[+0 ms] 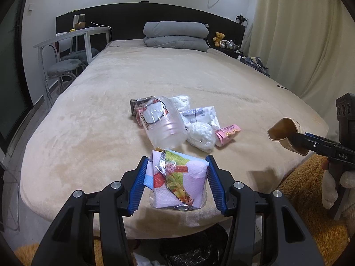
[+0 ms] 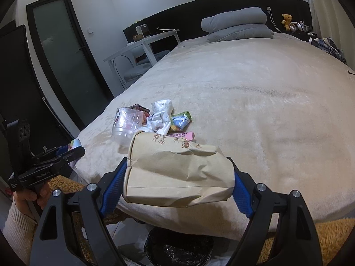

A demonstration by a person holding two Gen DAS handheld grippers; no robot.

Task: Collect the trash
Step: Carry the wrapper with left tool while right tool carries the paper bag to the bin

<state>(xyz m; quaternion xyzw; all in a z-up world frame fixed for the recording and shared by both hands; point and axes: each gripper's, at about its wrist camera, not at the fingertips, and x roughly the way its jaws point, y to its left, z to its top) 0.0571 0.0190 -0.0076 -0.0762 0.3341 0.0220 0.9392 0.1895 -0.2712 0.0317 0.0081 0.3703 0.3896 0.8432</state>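
At the bed's (image 1: 111, 102) foot edge, left claw (image 1: 176, 180) grasping snack wrapper (image 1: 177, 179), right claw (image 2: 178, 178) grasping paper bag (image 2: 177, 173).

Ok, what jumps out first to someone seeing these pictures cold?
Both grippers already hold trash at the foot of the bed: the left gripper clamps a colourful wrapper, the right gripper a crumpled brown paper bag. Beyond them, a clear plastic cup and more wrappers lie on the beige blanket.

left wrist: bed foot, facing headboard | right wrist: same, further right | shared: bed (image 1: 111, 102) (image 2: 255, 102)
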